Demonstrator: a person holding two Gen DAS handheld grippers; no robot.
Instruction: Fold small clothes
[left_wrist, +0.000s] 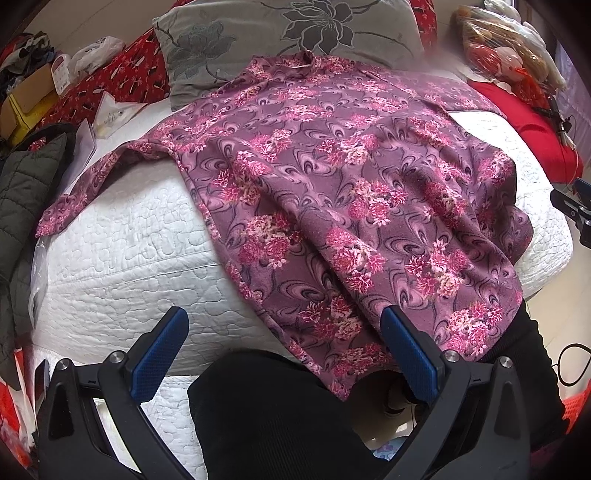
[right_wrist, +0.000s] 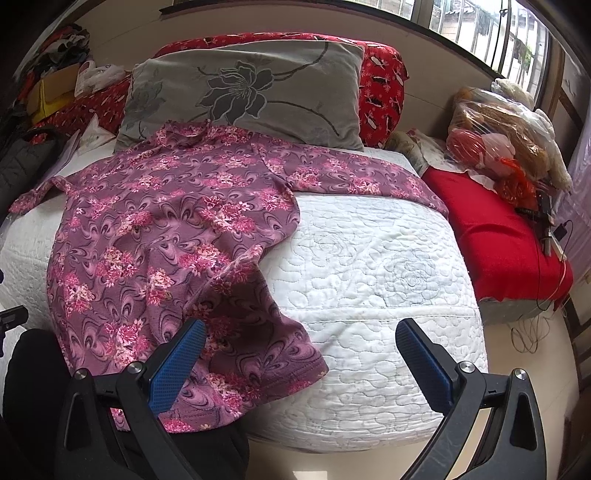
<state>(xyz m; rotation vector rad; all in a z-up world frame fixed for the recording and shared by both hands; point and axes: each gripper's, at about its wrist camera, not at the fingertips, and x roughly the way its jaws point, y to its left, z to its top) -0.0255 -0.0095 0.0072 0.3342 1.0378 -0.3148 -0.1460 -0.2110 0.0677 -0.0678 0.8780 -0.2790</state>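
A purple floral shirt (left_wrist: 332, 177) lies spread on the white quilted bed (left_wrist: 122, 229), collar toward the pillow, both sleeves out to the sides, hem hanging over the near edge. It also shows in the right wrist view (right_wrist: 159, 229). My left gripper (left_wrist: 284, 332) is open and empty above the hem's left part. My right gripper (right_wrist: 301, 339) is open and empty above the hem's right corner, over the bed (right_wrist: 388, 258). The right gripper's tip also shows at the right edge of the left wrist view (left_wrist: 576, 206).
A grey flowered pillow (right_wrist: 251, 92) and red pillows (right_wrist: 380, 92) lie at the head. A dark jacket (left_wrist: 26, 184) lies at the left. A red cloth (right_wrist: 498, 236) with bags (right_wrist: 498, 122) lies at the right. The person's black trousers (left_wrist: 277, 413) are at the near edge.
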